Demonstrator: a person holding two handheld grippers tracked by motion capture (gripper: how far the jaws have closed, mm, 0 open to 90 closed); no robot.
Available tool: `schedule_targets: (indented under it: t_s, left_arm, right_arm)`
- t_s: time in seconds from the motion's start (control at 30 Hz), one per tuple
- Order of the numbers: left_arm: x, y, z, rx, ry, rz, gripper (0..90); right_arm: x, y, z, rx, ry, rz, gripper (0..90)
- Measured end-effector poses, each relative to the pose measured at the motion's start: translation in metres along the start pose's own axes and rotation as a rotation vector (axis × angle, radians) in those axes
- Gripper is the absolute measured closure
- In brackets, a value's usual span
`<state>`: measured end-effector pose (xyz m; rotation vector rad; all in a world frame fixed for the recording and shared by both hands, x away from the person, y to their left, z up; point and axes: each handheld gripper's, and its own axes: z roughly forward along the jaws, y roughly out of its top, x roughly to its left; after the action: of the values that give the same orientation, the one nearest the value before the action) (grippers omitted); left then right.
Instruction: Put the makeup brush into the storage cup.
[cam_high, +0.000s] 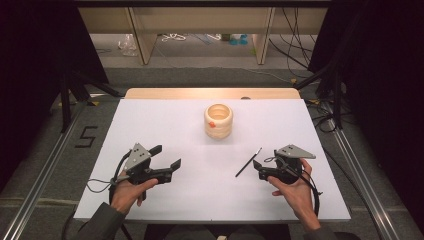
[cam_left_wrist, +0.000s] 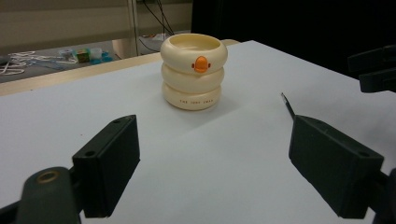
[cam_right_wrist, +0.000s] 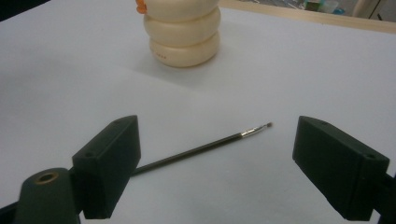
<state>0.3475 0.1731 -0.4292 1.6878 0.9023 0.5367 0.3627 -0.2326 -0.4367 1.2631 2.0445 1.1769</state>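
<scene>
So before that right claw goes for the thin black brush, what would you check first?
1. Right claw open: ok, its jaws stand wide apart.
2. Brush between the jaws: ok, it lies flat on the table, one end near a jaw.
3. Brush free of other things: ok, nothing touches it.
4. Cream ringed cup upright with its mouth open: ok.
5. Left claw out of the way: ok, open and off to the side, holding nothing.
6. Whether the brush will fit in the cup: cannot tell, though it looks likely.
</scene>
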Motion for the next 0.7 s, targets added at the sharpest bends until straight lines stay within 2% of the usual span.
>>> schedule_targets:
  t_s: [0.07, 0.13, 0.23, 0.33, 0.37, 0.4, 0.57, 0.63, 0.67, 0.7]
  left_arm:
    - [0.0, 0.0, 0.0, 0.003, 0.002, 0.007, 15.8]
    - [0.0, 0.0, 0.0, 0.006, 0.006, 0.005, 15.8]
    - [0.001, 0.0, 0.0, 0.006, 0.009, 0.007, 15.8]
    - [0.001, 0.0, 0.0, 0.003, 0.012, -0.001, 15.8]
    - [0.001, 0.0, 0.0, 0.005, 0.011, -0.003, 15.8]
    - [0.0, 0.0, 0.0, 0.006, 0.012, -0.006, 15.8]
    - [0.001, 0.0, 0.0, 0.01, 0.011, -0.01, 15.8]
    - [0.001, -0.001, 0.001, 0.013, 0.007, -0.011, 15.8]
    - [0.001, -0.001, 0.001, 0.012, 0.006, -0.022, 15.8]
    - [0.001, -0.001, 0.001, 0.016, 0.006, -0.022, 15.8]
  right_arm:
    - [0.0, 0.001, 0.001, 0.015, 0.005, 0.012, 18.0]
    - [-0.002, 0.002, 0.002, 0.036, -0.02, -0.001, 20.4]
    - [-0.004, 0.004, 0.004, 0.064, -0.029, 0.026, 20.9]
    - [-0.008, 0.008, 0.007, 0.072, -0.017, 0.037, 21.0]
    - [-0.009, 0.01, 0.007, 0.079, -0.016, 0.031, 21.4]
    - [-0.009, 0.012, 0.008, 0.09, -0.037, 0.037, 21.6]
    - [-0.015, 0.019, 0.016, 0.112, -0.042, 0.013, 23.8]
    - [-0.014, 0.022, 0.019, 0.125, -0.067, -0.001, 23.7]
    - [-0.015, 0.023, 0.021, 0.142, -0.058, 0.002, 23.5]
    - [-0.014, 0.025, 0.021, 0.175, -0.039, 0.036, 23.7]
